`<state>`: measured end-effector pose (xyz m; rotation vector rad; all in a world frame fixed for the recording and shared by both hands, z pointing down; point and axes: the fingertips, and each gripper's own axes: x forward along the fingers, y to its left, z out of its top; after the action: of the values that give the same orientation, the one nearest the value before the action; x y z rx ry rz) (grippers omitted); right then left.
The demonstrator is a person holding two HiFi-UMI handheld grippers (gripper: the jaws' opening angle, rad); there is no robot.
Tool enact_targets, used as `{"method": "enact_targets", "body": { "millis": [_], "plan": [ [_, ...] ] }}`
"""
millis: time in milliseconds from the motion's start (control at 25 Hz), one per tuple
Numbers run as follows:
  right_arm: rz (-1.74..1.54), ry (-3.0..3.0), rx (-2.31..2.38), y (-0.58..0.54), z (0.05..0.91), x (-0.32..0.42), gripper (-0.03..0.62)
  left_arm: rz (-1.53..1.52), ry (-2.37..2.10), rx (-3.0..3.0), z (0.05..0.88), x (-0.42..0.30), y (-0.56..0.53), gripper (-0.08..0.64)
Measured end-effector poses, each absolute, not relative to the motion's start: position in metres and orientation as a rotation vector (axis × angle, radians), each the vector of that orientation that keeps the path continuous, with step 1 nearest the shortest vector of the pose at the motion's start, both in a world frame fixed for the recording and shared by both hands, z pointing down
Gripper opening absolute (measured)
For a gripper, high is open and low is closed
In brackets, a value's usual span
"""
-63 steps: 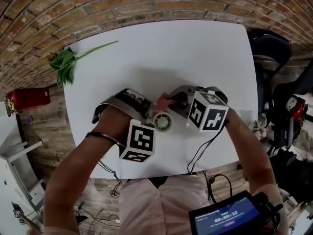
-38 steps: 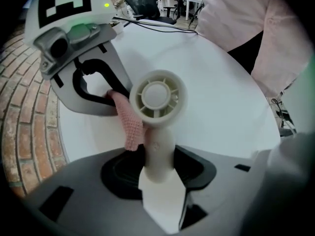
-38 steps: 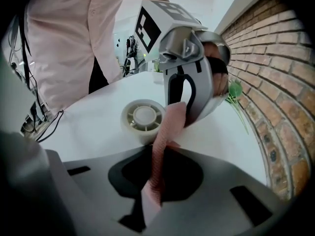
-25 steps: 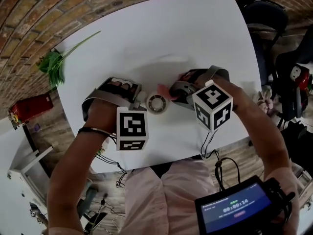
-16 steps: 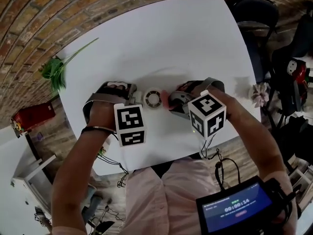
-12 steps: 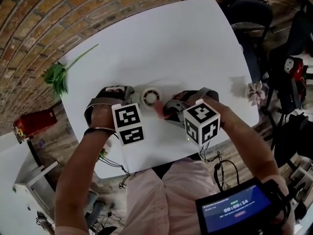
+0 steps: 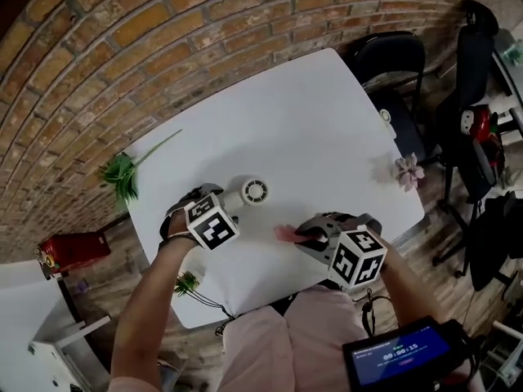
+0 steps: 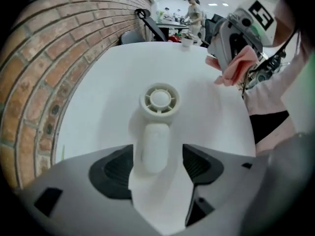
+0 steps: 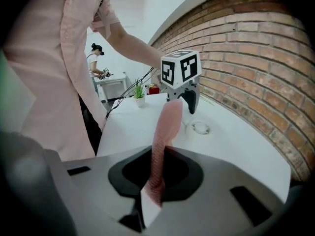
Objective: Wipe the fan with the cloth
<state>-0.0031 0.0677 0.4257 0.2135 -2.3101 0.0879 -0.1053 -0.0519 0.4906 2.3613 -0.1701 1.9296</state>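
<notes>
left gripper view: fan loose, cloth pinched
left gripper [image 8: 157, 167] jaws are opening round the fan [image 8: 160, 100] handle, pads off it, leaving it lying on the table [image 8: 118, 68]; right gripper [image 9: 156, 181] jaws clamp the pink cloth [image 9: 166, 127], held apart from the fan, wiping likely paused.

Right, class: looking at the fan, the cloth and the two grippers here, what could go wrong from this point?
1. The left gripper has its jaws opening around the fan handle, and the pads are not pressing on it. A wipe now could shove the loose fan across the table.
2. The right gripper pinches only one end of the cloth, so rubbing might pull it free.
</notes>
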Motion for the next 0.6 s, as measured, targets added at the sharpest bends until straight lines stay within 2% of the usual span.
{"method": "enact_targets", "body": {
  "millis": [240, 600],
  "plan": [
    [0.164, -2.284, 0.344, 0.09, 0.418, 0.025, 0.034, 1.869, -0.079, 2.289, 0.493, -0.112, -0.029, 0.341],
    [0.248, -2.258, 0.402, 0.122, 0.423, 0.044, 0.035, 1.552, 0.192, 2.324, 0.474, -0.022, 0.051, 0.341]
  ]
}}
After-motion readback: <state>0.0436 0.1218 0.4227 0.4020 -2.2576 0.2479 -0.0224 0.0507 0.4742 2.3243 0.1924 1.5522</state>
